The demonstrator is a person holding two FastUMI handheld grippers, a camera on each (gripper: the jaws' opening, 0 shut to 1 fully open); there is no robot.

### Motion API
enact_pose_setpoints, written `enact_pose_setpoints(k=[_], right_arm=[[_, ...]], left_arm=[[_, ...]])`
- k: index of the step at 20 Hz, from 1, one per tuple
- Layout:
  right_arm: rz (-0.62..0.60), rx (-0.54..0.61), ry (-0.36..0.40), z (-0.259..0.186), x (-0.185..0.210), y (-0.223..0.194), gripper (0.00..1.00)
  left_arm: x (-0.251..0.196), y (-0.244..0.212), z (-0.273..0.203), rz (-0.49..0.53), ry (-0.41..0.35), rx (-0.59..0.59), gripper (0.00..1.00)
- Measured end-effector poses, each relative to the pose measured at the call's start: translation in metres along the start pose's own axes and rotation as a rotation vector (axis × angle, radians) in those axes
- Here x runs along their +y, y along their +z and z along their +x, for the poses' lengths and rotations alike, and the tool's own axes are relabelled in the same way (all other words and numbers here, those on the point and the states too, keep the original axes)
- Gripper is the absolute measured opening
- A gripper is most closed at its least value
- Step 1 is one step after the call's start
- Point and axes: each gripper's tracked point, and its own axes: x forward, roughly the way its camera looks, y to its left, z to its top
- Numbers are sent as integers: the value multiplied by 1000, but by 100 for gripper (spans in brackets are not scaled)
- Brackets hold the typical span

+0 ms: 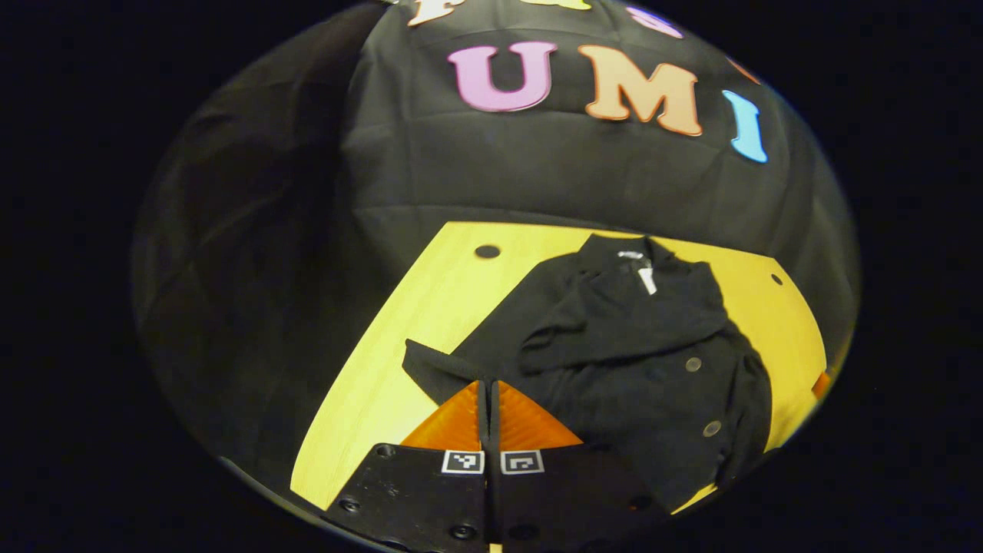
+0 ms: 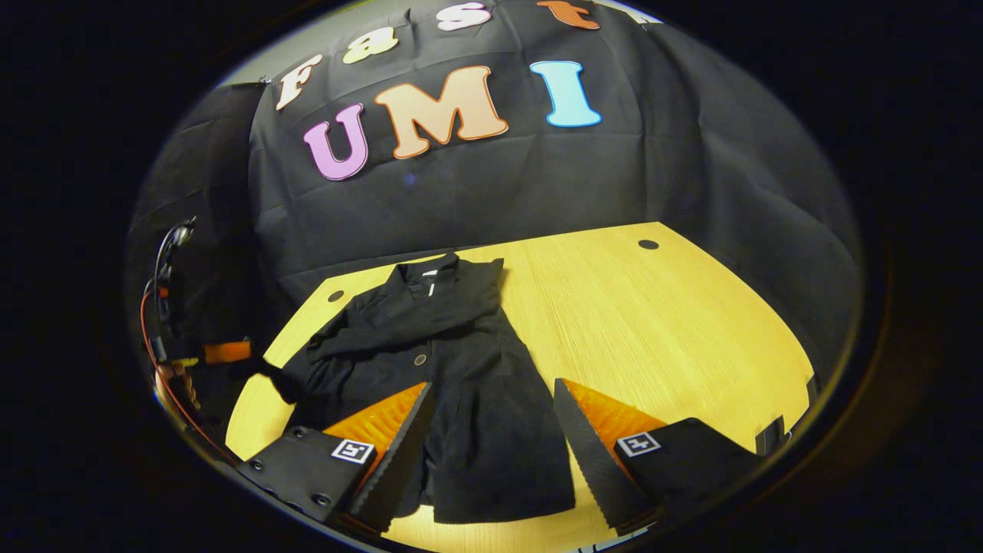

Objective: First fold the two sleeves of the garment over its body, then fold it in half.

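Left tool is pinched on the cuff of the black buttoned cloth jacket, so sleeve-folding looks underway. Right tool gapes wide over the hem. Jacket lies on the yellow wooden surface; next, carry that sleeve across.

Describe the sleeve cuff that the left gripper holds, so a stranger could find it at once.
On the yellow table lies a black jacket. Its cuff sticks out sideways past the body onto bare wood, pinched by the left gripper.

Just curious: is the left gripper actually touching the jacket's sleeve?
Touching. In the left gripper view, the left gripper is closed on the sleeve of the jacket, whose cloth meets the fingertips.
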Motion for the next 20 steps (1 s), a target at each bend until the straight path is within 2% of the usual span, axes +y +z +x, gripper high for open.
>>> enact_pose_setpoints(k=[4, 5, 6, 9, 14, 20], right_arm=[[63, -6, 11, -15, -8, 2, 99], [72, -12, 9, -17, -10, 3, 95], [77, -18, 6, -19, -13, 5, 99], [67, -19, -14, -26, -27, 5, 98], [85, -11, -22, -35, -39, 2, 98], [114, -7, -16, -40, -40, -5, 98]], left_arm=[[-67, 48, 19, 71, -87, -77, 0], [-82, 59, 22, 87, -103, -96, 0], [-97, 67, 25, 104, -120, -113, 0], [-145, 84, 35, 148, -178, -134, 0], [-220, 83, 55, 152, -271, -90, 0], [-295, 62, 66, 187, -374, -37, 0]])
